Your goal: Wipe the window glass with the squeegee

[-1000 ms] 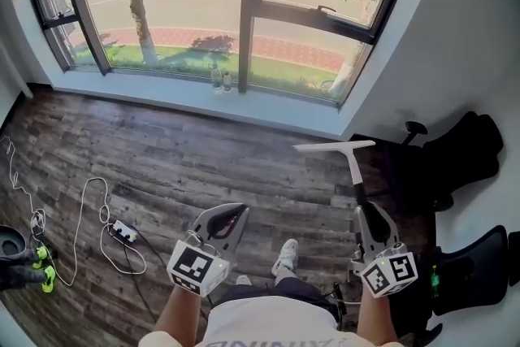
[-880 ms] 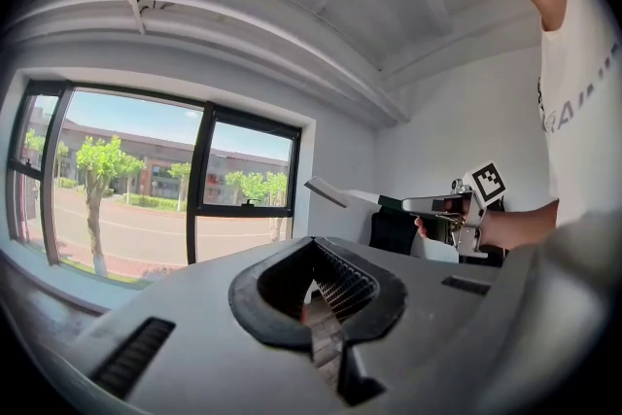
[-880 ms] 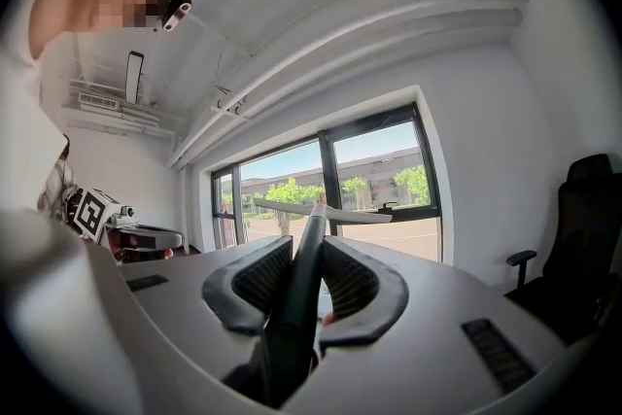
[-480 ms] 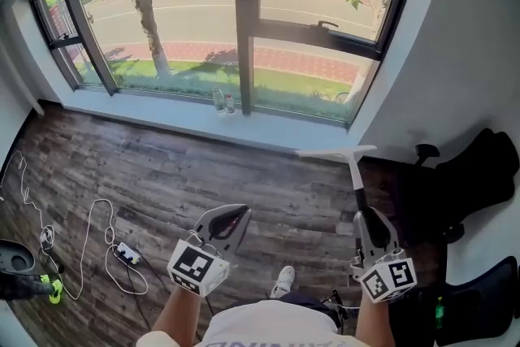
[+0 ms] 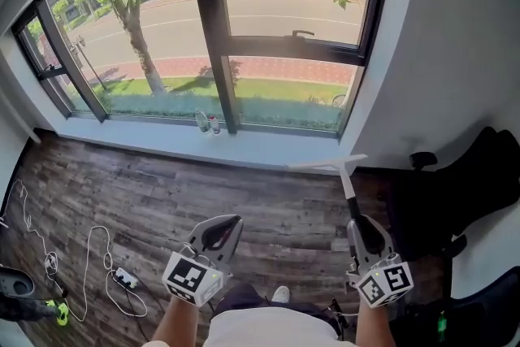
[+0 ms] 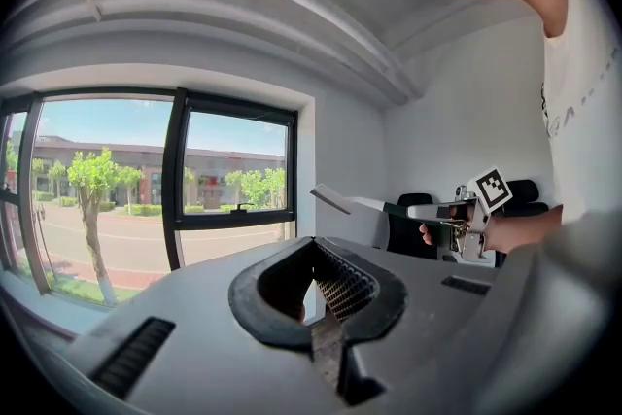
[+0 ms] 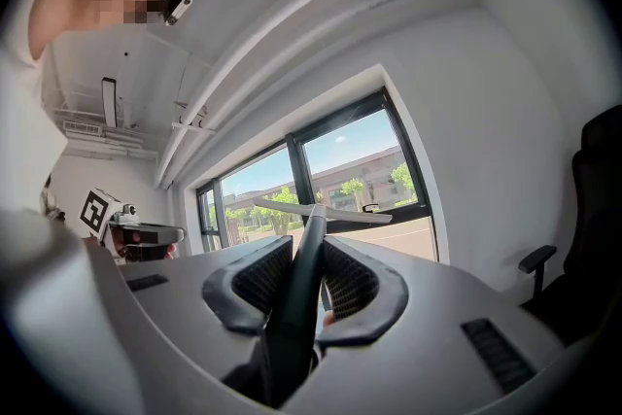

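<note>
My right hand-held gripper (image 5: pixel 363 233) is clamped on the handle of the squeegee (image 5: pixel 344 177). The blade sits ahead of this gripper, apart from the window glass (image 5: pixel 284 8). My left hand-held gripper (image 5: pixel 216 235) has its jaws together, holding nothing.

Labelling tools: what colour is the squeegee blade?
White; the squeegee shows best in head view.

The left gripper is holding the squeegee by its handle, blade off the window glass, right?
No, the right gripper holds the squeegee by its handle, blade off the window glass; the right gripper view shows the handle between its jaws.
</note>
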A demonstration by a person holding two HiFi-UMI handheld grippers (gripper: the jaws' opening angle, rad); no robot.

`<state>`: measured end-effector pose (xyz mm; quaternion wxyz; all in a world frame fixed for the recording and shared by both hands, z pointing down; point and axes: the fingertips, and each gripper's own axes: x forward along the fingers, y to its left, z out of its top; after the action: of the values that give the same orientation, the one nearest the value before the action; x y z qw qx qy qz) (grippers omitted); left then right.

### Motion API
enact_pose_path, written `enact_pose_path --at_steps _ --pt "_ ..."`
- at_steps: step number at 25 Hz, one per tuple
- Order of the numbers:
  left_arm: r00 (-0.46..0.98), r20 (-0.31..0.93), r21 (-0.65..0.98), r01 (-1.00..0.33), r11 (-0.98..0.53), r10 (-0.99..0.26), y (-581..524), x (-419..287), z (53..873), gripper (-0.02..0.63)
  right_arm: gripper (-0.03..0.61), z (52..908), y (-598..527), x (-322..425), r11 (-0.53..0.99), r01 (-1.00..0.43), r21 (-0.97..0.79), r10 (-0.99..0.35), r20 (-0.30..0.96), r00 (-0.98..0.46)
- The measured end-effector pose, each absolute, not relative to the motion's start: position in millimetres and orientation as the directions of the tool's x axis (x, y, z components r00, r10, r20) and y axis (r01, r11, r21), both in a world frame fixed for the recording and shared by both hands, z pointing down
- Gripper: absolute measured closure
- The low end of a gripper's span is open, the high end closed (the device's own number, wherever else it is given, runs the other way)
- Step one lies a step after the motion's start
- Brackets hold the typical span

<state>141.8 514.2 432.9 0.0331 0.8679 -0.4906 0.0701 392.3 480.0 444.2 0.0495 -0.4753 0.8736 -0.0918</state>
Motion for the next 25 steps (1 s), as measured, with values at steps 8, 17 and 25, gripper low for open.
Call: enact_pose_path --at_steps 8,17,25 --pt "0.532 0.154 0.009 -0.844 -0.537 -0.833 455 159 434 0.597 0.479 449 429 413 0.505 -0.836 -0.216 -0.855 0.013 -0.519" --pt "0.548 0.129 0.013 -0.835 -0.551 -0.827 363 133 445 0.597 0.479 451 351 398 0.464 -0.868 -0.176 -0.88 0.02 -0.474" --pt "0.48 0.126 0.039 -0.877 -0.479 -0.868 251 49 468 0.597 0.479 441 231 328 0.467 -0.881 -0.08 -0.883 0.0 -0.469"
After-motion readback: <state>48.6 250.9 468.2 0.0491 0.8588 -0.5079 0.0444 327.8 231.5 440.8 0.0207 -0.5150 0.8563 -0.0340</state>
